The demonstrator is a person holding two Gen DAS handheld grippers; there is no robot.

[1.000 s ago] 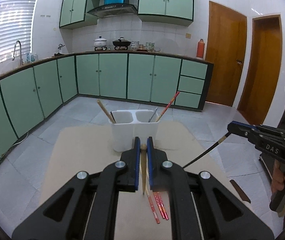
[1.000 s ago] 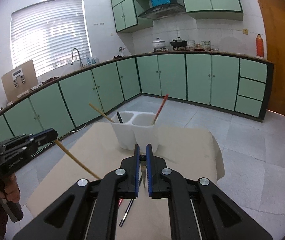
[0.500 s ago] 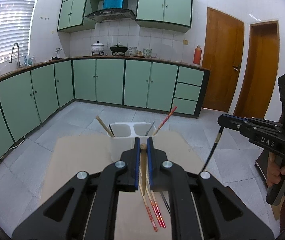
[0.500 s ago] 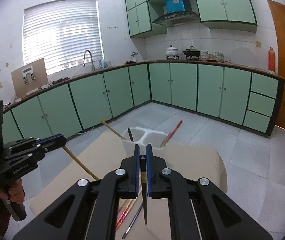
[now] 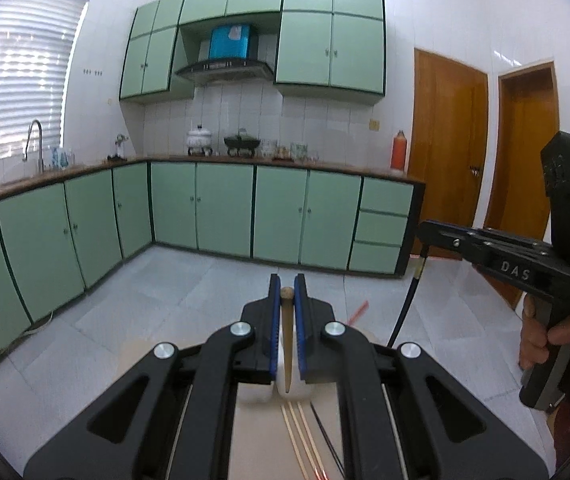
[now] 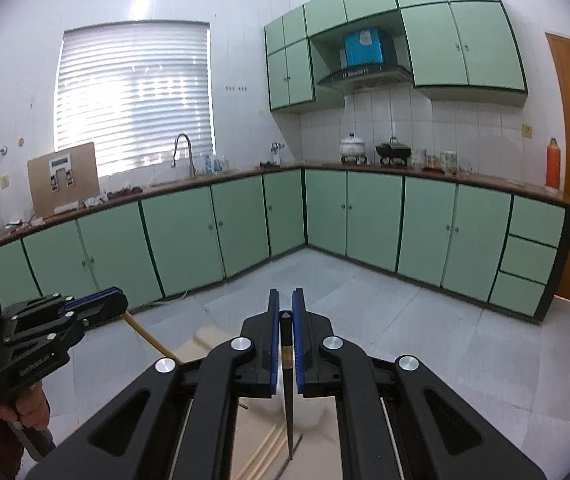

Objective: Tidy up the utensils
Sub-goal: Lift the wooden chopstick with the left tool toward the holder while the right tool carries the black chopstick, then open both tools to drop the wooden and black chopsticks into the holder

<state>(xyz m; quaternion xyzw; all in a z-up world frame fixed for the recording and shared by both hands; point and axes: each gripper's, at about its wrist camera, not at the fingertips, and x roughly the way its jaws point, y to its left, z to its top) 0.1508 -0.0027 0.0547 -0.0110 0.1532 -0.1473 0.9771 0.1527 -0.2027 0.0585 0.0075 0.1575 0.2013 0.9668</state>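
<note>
My left gripper (image 5: 286, 288) is shut on a wooden chopstick (image 5: 286, 340) that hangs down over the white two-cup holder (image 5: 297, 390), mostly hidden behind the jaws. My right gripper (image 6: 285, 304) is shut on a black chopstick (image 6: 287, 404) that points down over the holder (image 6: 313, 408). Each gripper shows in the other's view: the right one (image 5: 429, 229) with its black chopstick (image 5: 405, 304), the left one (image 6: 119, 300) with its wooden chopstick (image 6: 151, 340). Several loose chopsticks (image 5: 305, 440) lie on the beige table (image 5: 261, 440). A red chopstick tip (image 5: 359, 309) sticks out past the right jaw.
Green kitchen cabinets (image 5: 221, 208) run along the far walls over a grey tiled floor (image 5: 165, 288). Two wooden doors (image 5: 449, 152) stand at the right. The far table edge (image 6: 205, 336) shows left of the jaws.
Both grippers have risen with their chopsticks, so the holder dropped low behind the jaws. Both chopsticks now hang closer to vertical.
</note>
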